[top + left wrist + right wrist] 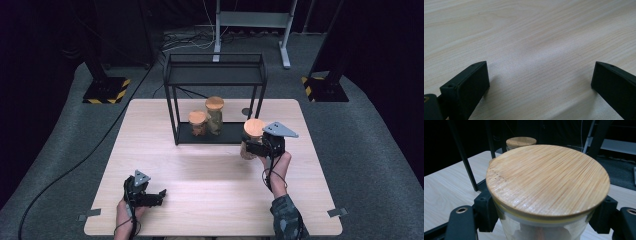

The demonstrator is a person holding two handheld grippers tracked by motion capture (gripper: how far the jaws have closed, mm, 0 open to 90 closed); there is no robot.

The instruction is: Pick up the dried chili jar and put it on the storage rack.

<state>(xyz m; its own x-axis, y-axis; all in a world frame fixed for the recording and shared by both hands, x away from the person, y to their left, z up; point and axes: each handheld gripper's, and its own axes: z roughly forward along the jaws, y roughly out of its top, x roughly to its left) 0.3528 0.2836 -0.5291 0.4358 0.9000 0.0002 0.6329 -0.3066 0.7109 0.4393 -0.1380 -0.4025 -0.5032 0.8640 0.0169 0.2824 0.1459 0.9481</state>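
A: Right gripper [254,148] pinching the jar [541,195] just under its bamboo lid, by the rack [215,75] toward the surface's far right.

B: Carrying step, I'd say. Next: slide it onto the rack's lower shelf beside the two jars [206,120].

A: Left gripper [155,196] idle, jaws spread, near edge.

In the right gripper view, the held jar [541,230] is cut off by the bottom edge, so its base and contents cannot be made out. A second lid [521,141] at upper centre is half hidden behind the near lid [547,178]. In the high view, the contents of the two jars [214,116] in the rack [215,75] are too small to be told. The person's forearms are cut off at the bottom edge.
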